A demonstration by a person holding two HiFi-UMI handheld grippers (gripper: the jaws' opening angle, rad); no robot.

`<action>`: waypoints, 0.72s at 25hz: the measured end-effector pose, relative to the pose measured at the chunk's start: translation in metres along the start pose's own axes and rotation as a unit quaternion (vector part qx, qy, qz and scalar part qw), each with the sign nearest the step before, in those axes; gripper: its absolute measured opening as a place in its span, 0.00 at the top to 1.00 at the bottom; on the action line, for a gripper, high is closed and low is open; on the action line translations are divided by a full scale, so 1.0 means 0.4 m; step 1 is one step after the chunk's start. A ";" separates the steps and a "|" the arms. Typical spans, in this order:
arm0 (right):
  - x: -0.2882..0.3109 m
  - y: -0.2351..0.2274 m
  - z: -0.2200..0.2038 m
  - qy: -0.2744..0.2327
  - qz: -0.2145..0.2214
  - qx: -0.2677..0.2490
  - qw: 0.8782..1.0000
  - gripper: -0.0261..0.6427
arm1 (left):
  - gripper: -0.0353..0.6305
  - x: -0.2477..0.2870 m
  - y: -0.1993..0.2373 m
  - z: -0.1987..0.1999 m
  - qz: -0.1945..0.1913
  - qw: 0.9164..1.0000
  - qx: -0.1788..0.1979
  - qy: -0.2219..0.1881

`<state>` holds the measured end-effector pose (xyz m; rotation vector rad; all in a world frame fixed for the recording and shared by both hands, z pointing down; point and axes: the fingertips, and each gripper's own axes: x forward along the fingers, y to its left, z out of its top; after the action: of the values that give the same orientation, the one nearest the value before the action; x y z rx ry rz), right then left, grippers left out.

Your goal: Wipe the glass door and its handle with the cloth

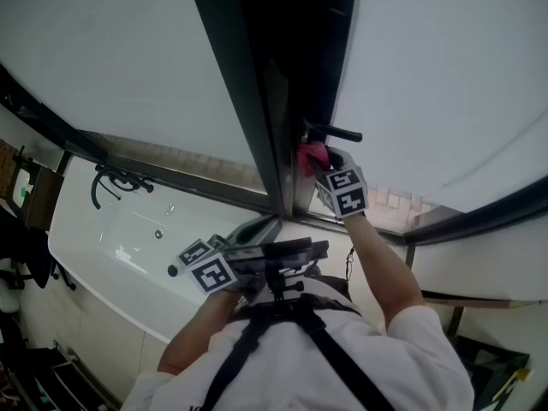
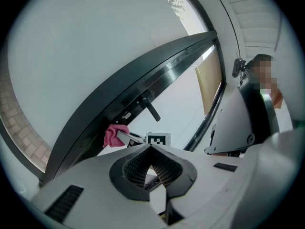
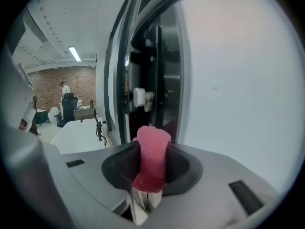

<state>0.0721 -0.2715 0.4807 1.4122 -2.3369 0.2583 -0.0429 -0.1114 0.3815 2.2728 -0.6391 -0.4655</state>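
The glass door's dark frame [image 1: 276,127] runs down the middle of the head view, with its black lever handle [image 1: 338,133] sticking out to the right. My right gripper [image 1: 318,163] is shut on a pink cloth [image 1: 312,156] and holds it just below the handle, against the frame. In the right gripper view the cloth [image 3: 152,159] stands up between the jaws, right in front of the frame [image 3: 162,80] and its white latch piece [image 3: 139,97]. My left gripper [image 1: 261,228] hangs lower, near my chest, shut and holding nothing [image 2: 151,149]. From there I see the handle [image 2: 151,109] and the cloth [image 2: 115,134].
Frosted glass panes [image 1: 128,58] lie on both sides of the frame. A white bathtub [image 1: 111,247] with a black faucet [image 1: 116,181] stands at the lower left. A person [image 3: 63,87] and chairs are far off by a brick wall.
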 end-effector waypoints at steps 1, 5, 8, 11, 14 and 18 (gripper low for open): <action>-0.008 -0.004 0.010 -0.005 -0.003 0.001 1.000 0.80 | 0.96 0.002 0.000 -0.001 0.000 1.000 -0.001 0.001; -0.041 -0.009 0.052 -0.030 -0.006 -0.002 1.000 0.80 | 0.96 0.003 0.001 -0.003 -0.003 1.000 -0.003 0.004; -0.068 -0.008 0.092 -0.047 -0.006 -0.007 0.999 0.80 | 0.96 0.004 -0.001 -0.006 -0.005 1.000 -0.005 0.006; -0.088 -0.009 0.126 -0.063 -0.008 -0.011 0.998 0.80 | 0.96 0.007 -0.005 -0.009 -0.006 1.000 -0.006 0.008; -0.095 -0.006 0.151 -0.067 -0.003 -0.015 0.998 0.80 | 0.96 0.012 -0.006 0.000 -0.008 1.000 -0.001 0.009; -0.104 -0.013 0.167 -0.075 -0.010 -0.016 0.997 0.80 | 0.96 0.013 -0.012 0.000 -0.009 1.000 0.000 0.008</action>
<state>0.0780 -0.2642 0.4025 1.4841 -2.4326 0.1114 -0.0371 -0.1116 0.3772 2.2820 -0.6115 -0.4561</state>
